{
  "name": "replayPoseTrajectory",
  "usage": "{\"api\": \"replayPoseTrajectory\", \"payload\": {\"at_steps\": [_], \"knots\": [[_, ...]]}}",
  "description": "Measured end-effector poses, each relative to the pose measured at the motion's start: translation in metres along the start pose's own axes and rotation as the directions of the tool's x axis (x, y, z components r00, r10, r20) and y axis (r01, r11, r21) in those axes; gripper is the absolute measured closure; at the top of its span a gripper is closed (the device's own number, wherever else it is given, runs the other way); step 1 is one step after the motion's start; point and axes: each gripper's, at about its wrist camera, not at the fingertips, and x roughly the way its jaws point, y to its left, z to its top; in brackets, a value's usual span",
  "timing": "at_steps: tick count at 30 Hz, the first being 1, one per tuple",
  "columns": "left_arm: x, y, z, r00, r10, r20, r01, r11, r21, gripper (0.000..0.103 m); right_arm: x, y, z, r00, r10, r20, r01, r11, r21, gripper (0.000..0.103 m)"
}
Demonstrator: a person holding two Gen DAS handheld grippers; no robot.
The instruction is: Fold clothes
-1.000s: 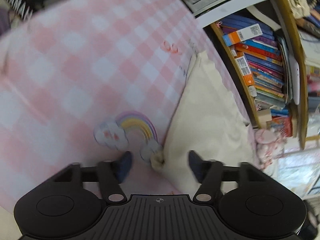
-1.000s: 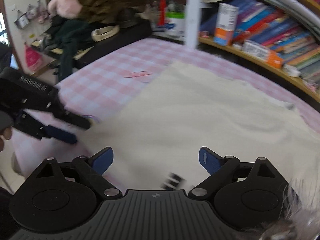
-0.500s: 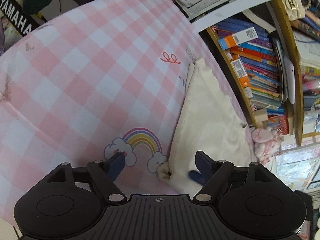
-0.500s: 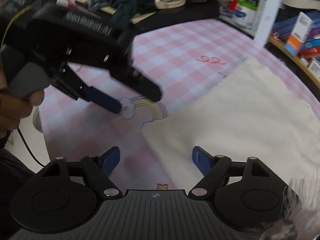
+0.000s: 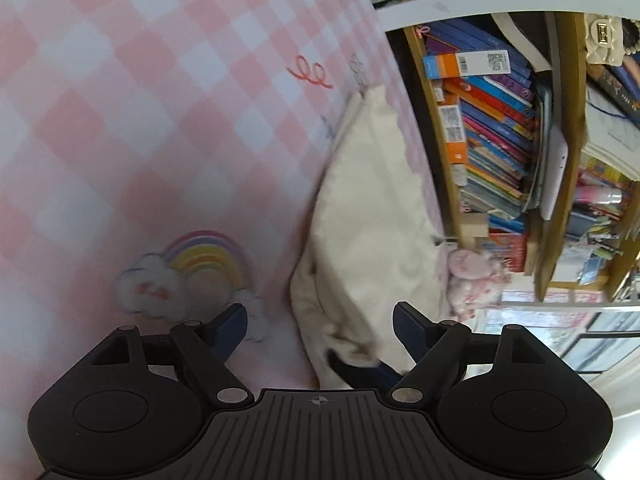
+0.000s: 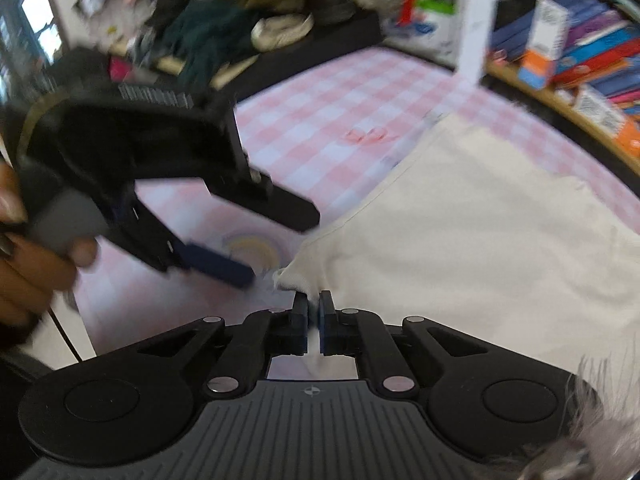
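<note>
A cream garment [image 6: 460, 220] lies spread on a pink checked bed [image 5: 140, 100] beside a bookshelf [image 5: 500, 120], with no fold made yet. The right tongs [image 6: 314, 304] are clenched on its near corner. The left tongs [image 5: 320, 320] are opening, not gripping the cloth between them. No writing is readable.

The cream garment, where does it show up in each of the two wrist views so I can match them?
Left wrist view: cream garment runs from upper centre down to the lower middle, right of the rainbow print.
Right wrist view: cream garment fills the right half, its near corner in the shut right gripper.
Shared landmark: rainbow print.
</note>
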Motion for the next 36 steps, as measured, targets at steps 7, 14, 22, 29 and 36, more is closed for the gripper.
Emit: {"api": "replayPoseTrajectory", "payload": {"at_steps": [7, 14, 22, 29, 36], "knots": [[0.022, 0.004, 0.008, 0.990, -0.134, -0.038, 0.129, 0.985, -0.112, 0.016, -0.037, -0.015, 0.005, 0.997, -0.020, 0.079, 0.011, 0.994, 0.107, 0.098], [0.049, -0.001, 0.009, 0.978, -0.192, -0.085, 0.177, 0.972, -0.156, 0.016, -0.036, -0.020, 0.007, 0.999, 0.026, 0.040, -0.031, 0.988, 0.154, 0.090], [0.051, -0.003, 0.009, 0.978, -0.185, -0.097, 0.171, 0.976, -0.137, 0.016, -0.045, -0.041, -0.003, 1.000, -0.003, 0.023, -0.002, 0.976, 0.219, 0.050], [0.050, -0.003, 0.008, 0.979, -0.181, -0.094, 0.170, 0.978, -0.120, 0.016, -0.053, -0.074, -0.009, 0.995, -0.092, 0.021, 0.082, 0.949, 0.303, 0.027], [0.051, -0.007, 0.003, 0.985, -0.144, -0.093, 0.137, 0.988, -0.078, 0.017, -0.046, -0.126, -0.002, 0.978, -0.206, -0.041, 0.200, 0.858, 0.473, 0.020]]}}
